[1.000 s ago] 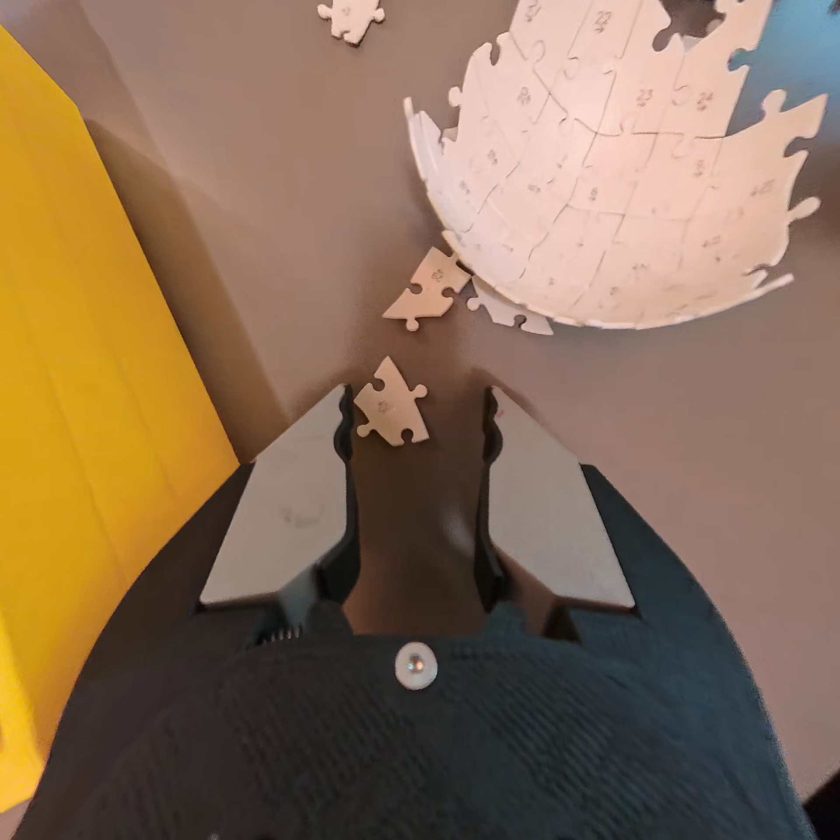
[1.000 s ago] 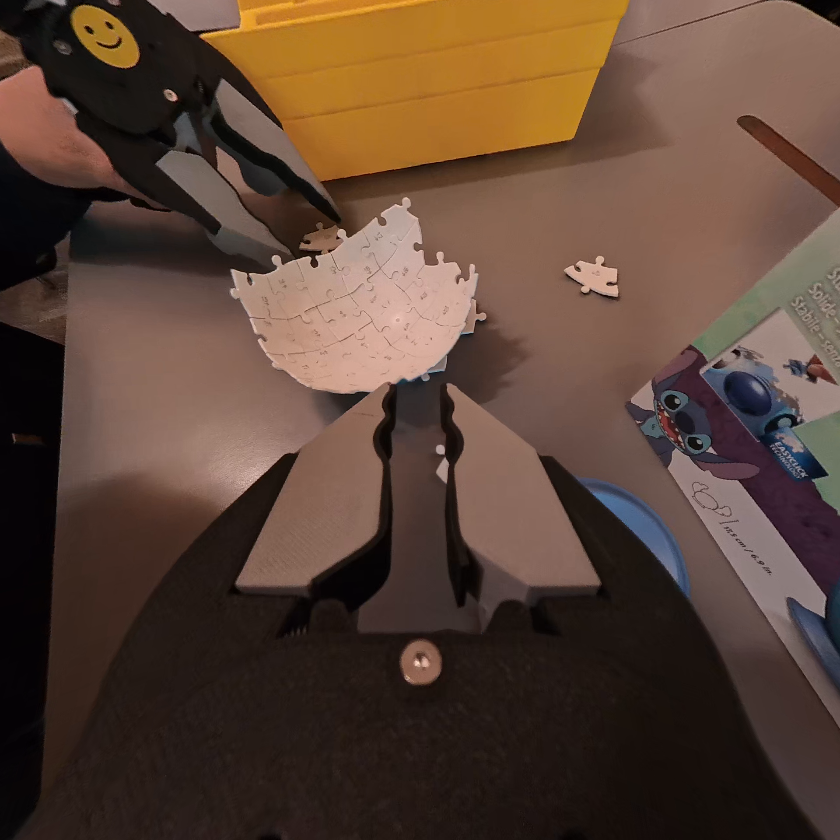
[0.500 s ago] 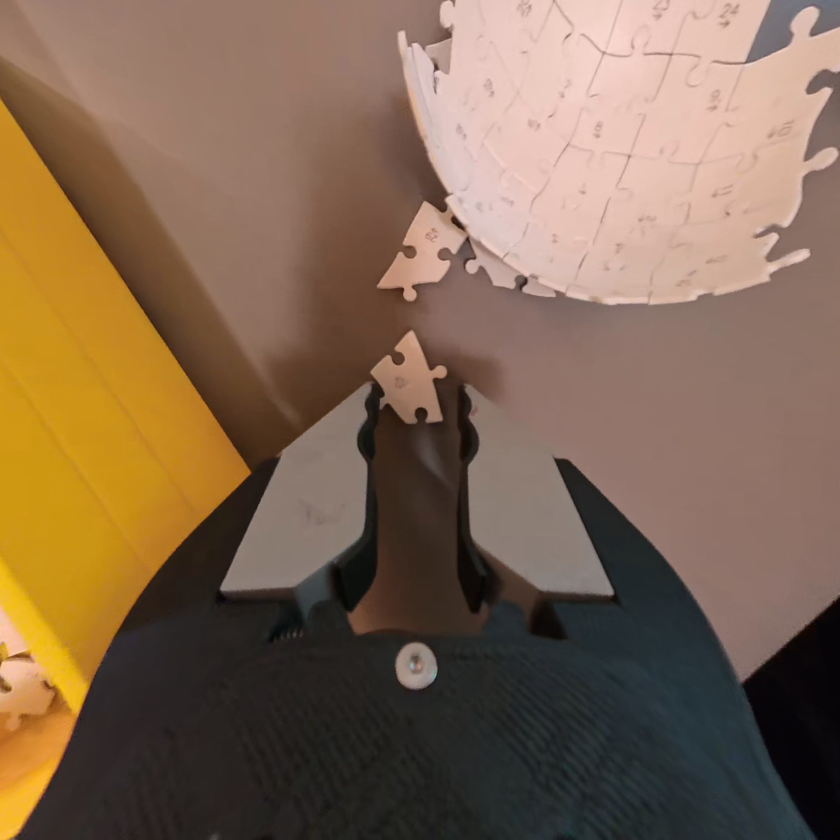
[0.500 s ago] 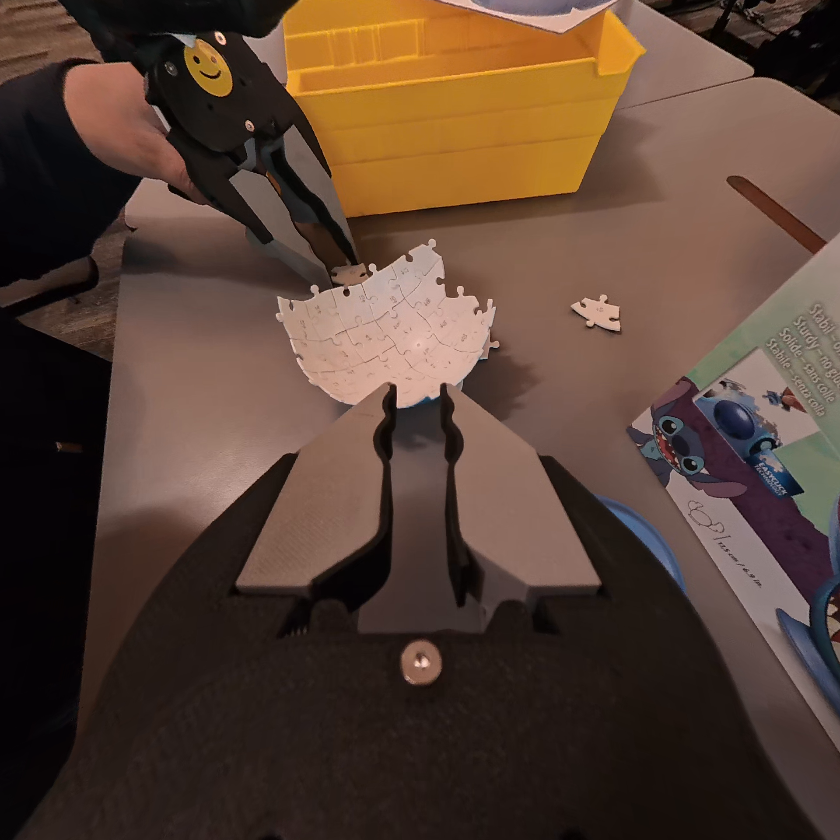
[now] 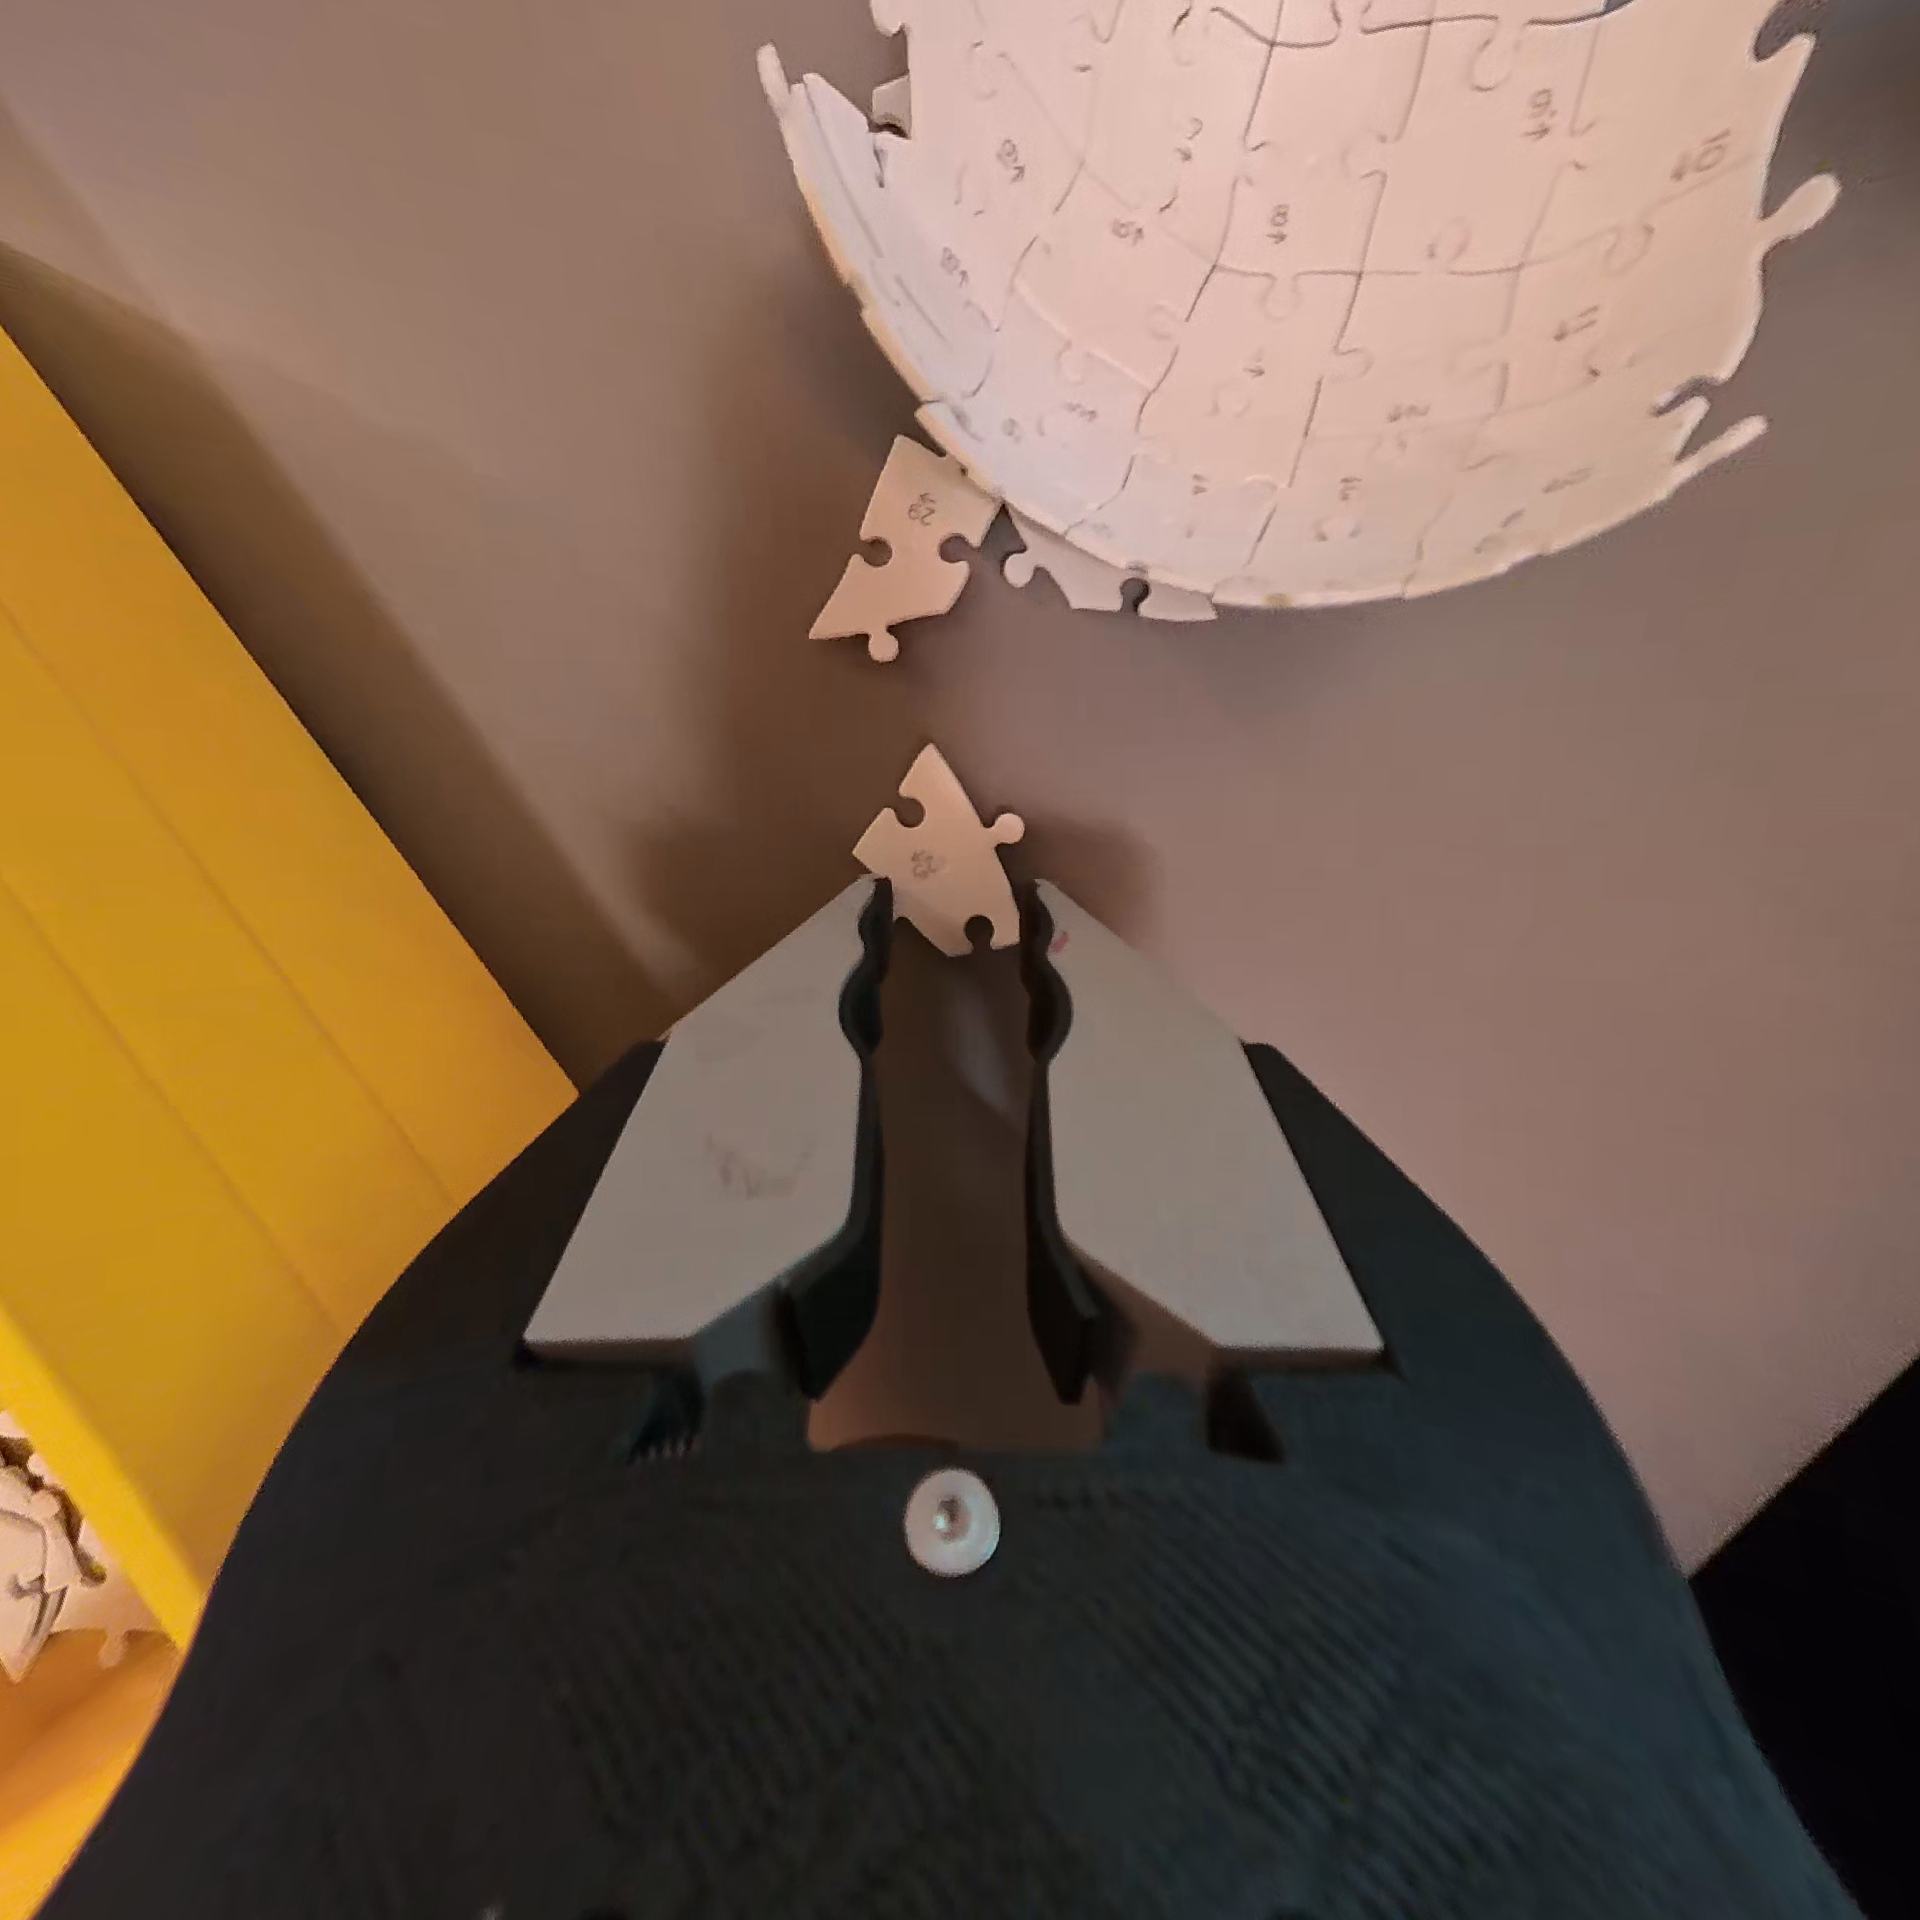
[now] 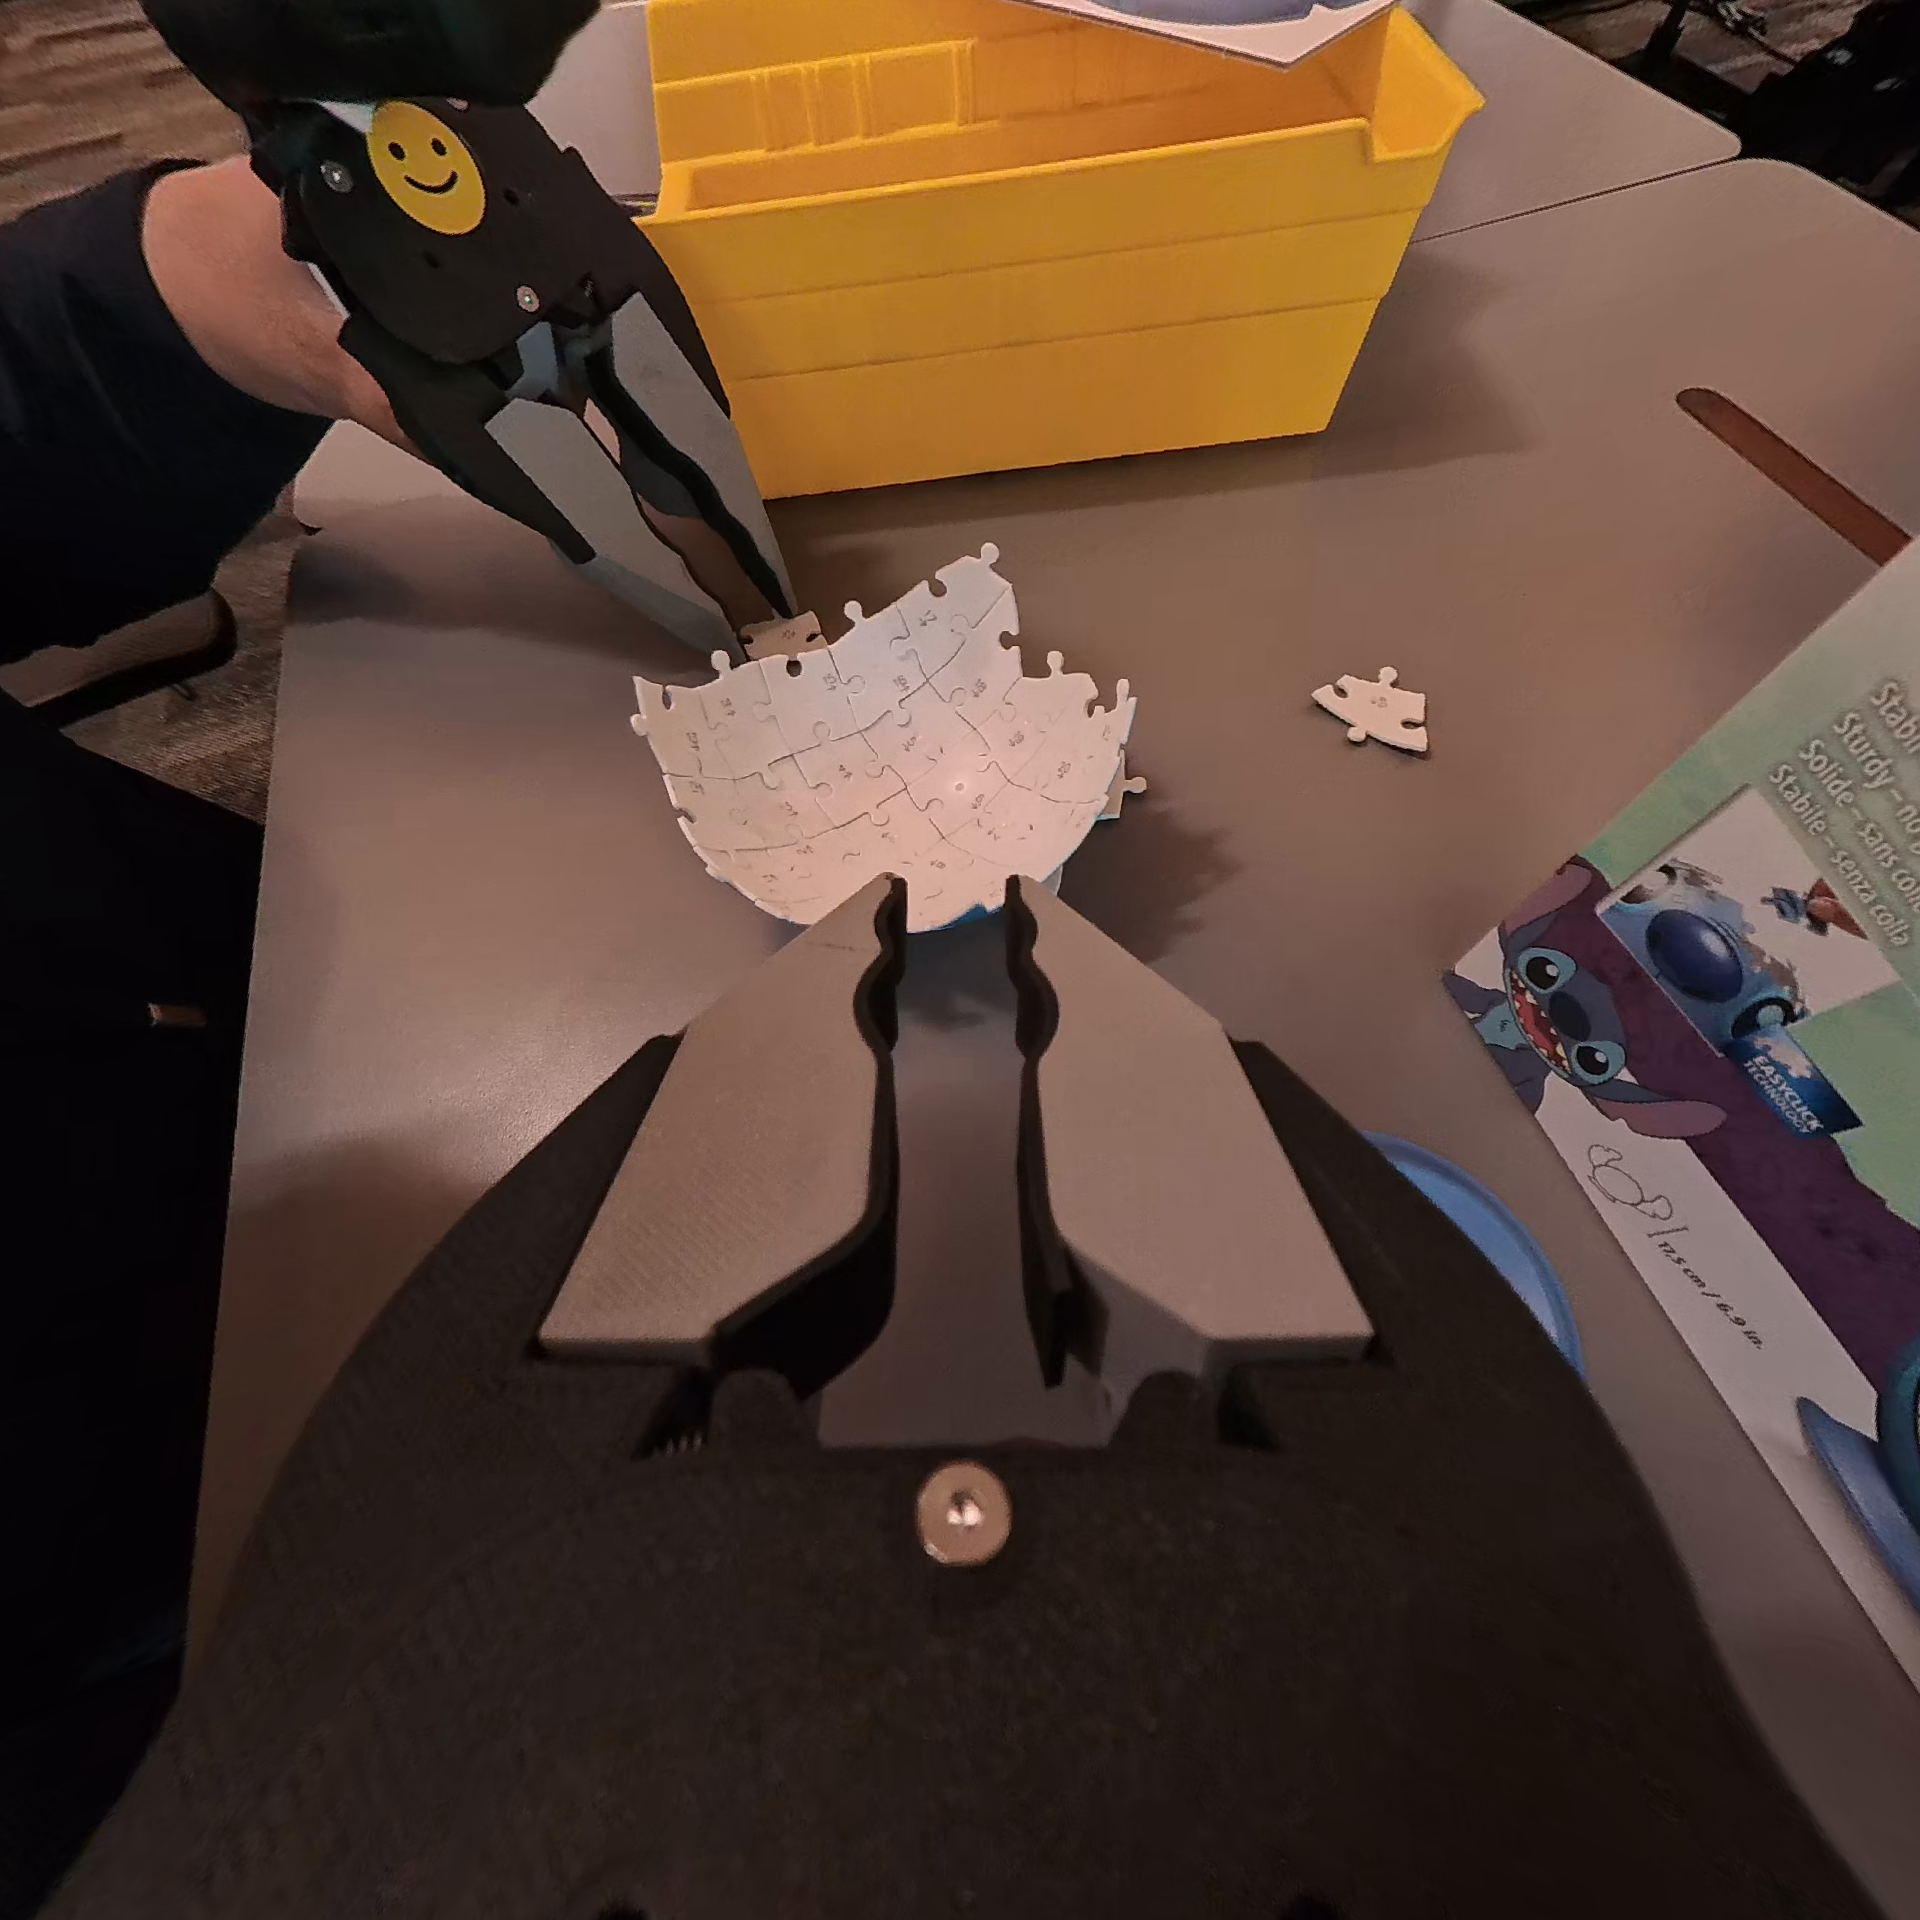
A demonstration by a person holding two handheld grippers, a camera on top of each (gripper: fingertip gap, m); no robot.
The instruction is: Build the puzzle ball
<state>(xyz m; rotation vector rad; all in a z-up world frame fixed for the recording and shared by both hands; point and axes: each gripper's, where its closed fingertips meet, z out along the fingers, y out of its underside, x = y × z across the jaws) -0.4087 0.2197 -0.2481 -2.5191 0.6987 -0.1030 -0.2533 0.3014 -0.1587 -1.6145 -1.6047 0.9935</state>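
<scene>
The white half-built puzzle ball [image 5: 1330,291] sits like a bowl on the grey table, also in the right wrist view [image 6: 883,769]. My left gripper [image 5: 951,904] is shut on a white puzzle piece [image 5: 940,852] and holds it just off the bowl's far rim; gripper [image 6: 764,634] and piece [image 6: 787,634] also show in the right wrist view. A loose piece [image 5: 904,551] lies beside the bowl, and another [image 5: 1081,587] pokes out from under it. My right gripper [image 6: 951,904] is narrowly open and empty, its tips at the bowl's near side.
A yellow bin [image 6: 1039,312] stands behind the bowl, close to my left gripper [image 5: 156,935]. One loose piece [image 6: 1374,712] lies to the right. A printed puzzle box [image 6: 1714,987] and a blue plastic part [image 6: 1475,1226] lie at the right edge. The gap from one gripper's tips to the other's is roughly 20 cm.
My left gripper closed on the puzzle piece that lay between its fingers and lifted it off the table toward the bowl's rim. The right gripper drew back slightly and kept its gap.
</scene>
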